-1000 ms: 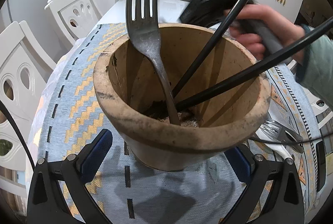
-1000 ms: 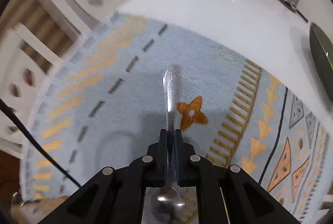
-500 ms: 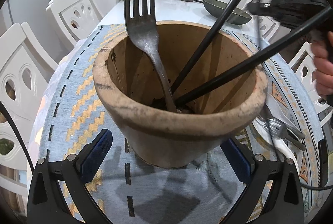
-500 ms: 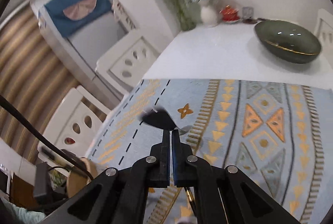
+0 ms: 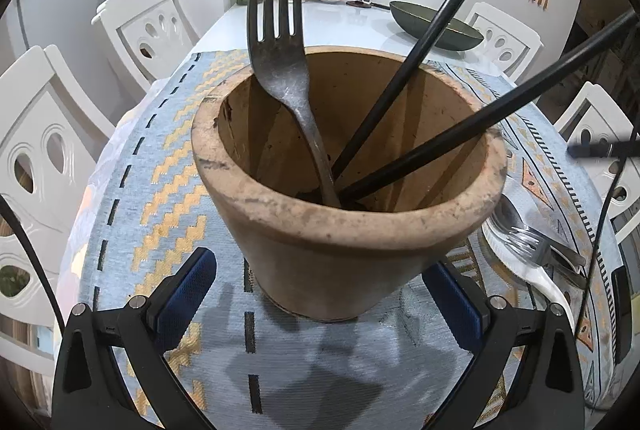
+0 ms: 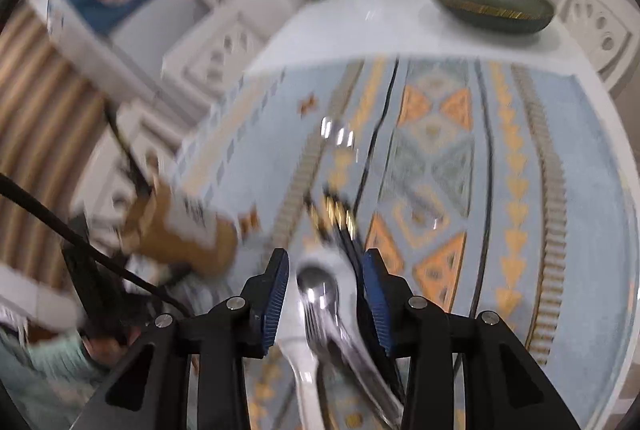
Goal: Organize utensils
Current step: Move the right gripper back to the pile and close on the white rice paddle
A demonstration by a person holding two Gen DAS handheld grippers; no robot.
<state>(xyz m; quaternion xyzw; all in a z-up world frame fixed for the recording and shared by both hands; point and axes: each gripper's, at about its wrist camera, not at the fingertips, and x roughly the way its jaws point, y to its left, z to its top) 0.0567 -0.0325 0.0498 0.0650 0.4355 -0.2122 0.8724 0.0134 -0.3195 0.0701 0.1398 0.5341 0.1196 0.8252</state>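
Right gripper point(image 6: 325, 292): I see jaws just opening, gripping nothing, above the utensil pile point(image 6: 320, 310) beside the pot point(image 5: 344, 186); left gripper point(image 5: 320, 294) brackets the pot, contact unclear.

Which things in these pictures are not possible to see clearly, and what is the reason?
- Pot bottom, left wrist view: the utensil ends are lost in shadow and dirt.
- Second chopstick, left wrist view: its top is cut off by the lens edge.
- Utensil pile, right wrist view: motion blur and the right gripper fingers hide how many pieces lie there.
- Left gripper contact with the pot: the pot hides the right pad.
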